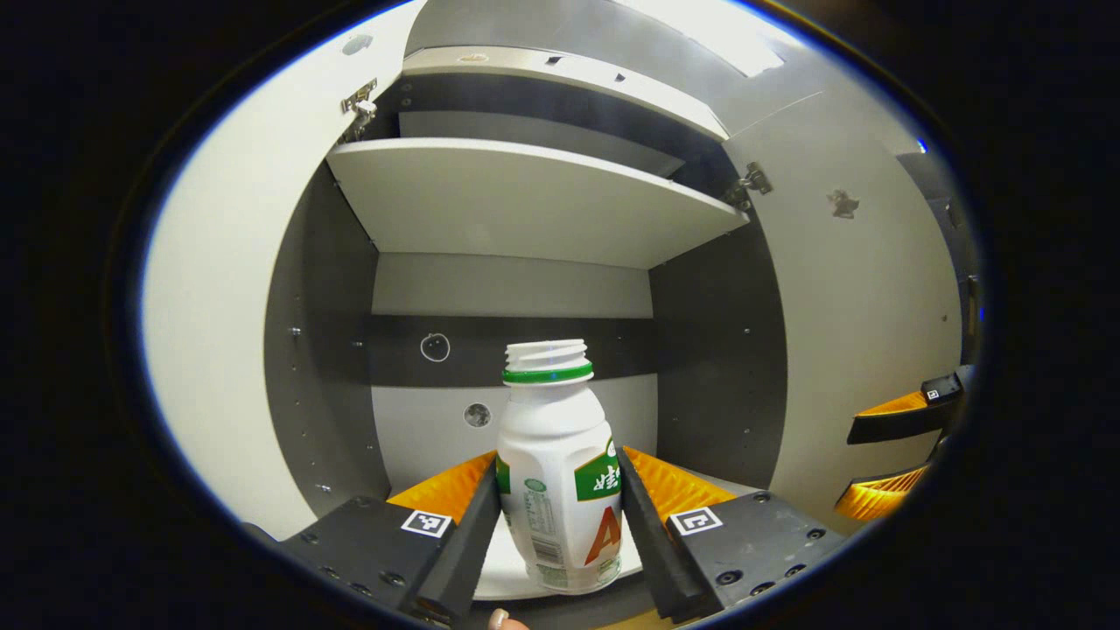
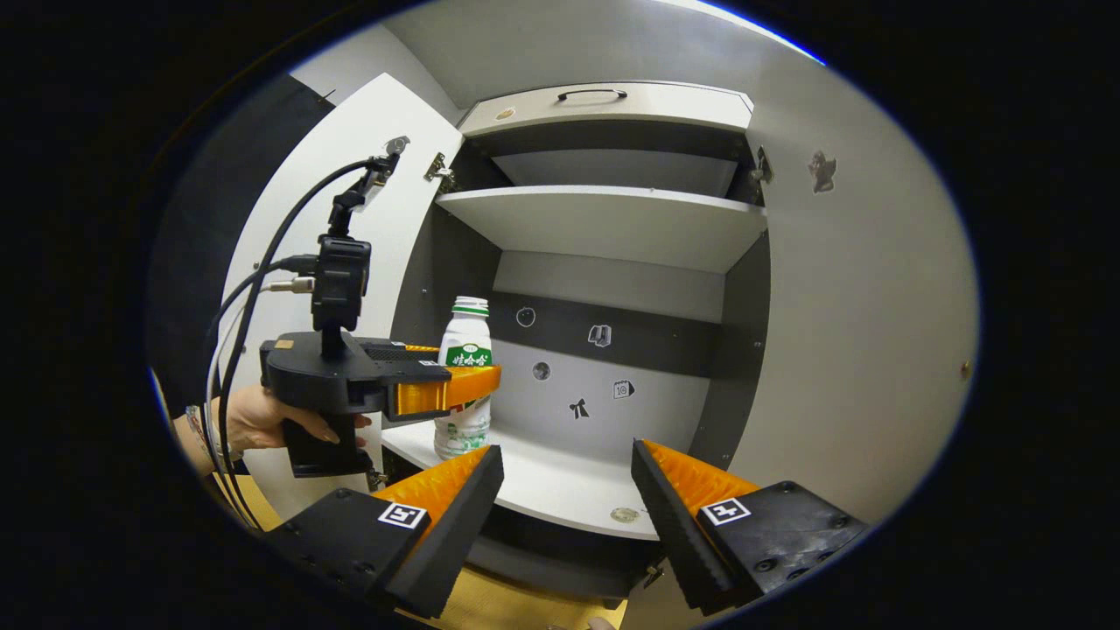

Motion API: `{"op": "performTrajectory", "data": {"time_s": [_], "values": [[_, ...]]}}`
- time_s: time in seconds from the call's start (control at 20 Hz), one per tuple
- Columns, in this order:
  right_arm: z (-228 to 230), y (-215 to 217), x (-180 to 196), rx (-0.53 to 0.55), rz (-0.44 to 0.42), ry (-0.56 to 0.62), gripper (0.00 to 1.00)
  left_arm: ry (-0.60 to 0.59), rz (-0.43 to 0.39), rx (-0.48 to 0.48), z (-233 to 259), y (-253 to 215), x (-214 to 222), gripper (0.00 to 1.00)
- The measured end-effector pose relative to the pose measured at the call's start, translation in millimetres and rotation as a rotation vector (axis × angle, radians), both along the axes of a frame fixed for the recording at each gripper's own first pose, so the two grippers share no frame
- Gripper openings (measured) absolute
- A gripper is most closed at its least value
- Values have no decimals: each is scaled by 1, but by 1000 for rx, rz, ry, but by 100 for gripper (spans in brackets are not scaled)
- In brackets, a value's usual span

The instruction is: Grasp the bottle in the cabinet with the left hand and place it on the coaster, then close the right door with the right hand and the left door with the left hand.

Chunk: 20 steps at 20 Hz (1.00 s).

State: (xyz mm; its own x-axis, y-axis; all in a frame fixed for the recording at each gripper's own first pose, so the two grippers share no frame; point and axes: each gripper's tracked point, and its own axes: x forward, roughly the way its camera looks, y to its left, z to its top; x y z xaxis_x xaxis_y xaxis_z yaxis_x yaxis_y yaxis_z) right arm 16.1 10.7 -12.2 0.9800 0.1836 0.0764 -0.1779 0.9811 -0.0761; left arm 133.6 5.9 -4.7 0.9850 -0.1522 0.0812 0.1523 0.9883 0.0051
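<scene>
A white bottle [image 1: 560, 455] with a green collar and no cap stands upright on the lower cabinet shelf [image 1: 503, 569]. My left gripper [image 1: 560, 464] has one finger against each side of its body and is shut on it. In the right gripper view the same bottle [image 2: 464, 350] stands at the shelf's left end, with the left gripper [image 2: 455, 389] around its middle, held by a hand [image 2: 254, 420]. My right gripper [image 2: 564, 451] is open in front of the shelf [image 2: 560, 490] with nothing between its fingers. It also shows at the right edge as the right gripper [image 1: 884, 455].
Both cabinet doors are swung open: the left door [image 2: 385, 201] and the right door [image 2: 857, 332]. An upper shelf [image 2: 604, 219] spans the cabinet above the bottle. Small stickers dot the back wall [image 2: 604, 385]. Cables run up from the left gripper's camera mount [image 2: 337, 280].
</scene>
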Motion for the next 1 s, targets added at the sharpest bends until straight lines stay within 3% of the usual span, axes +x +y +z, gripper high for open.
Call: {"op": "performTrajectory", "data": {"time_s": [0.2,0.65,0.85,1.0], "values": [[-5,-2,-18,-32,-39,5,98,14,4,0,-12,-2,-40,76],[-38,14,-34,-72,-65,75,98,70,-68,-15,-71,-18,-115,76],[-59,26,-34,-112,-62,83,98,90,-103,-3,-118,-26,-140,76],[-65,25,-32,-95,-83,42,98,117,-122,-55,-155,-34,-156,76]]}}
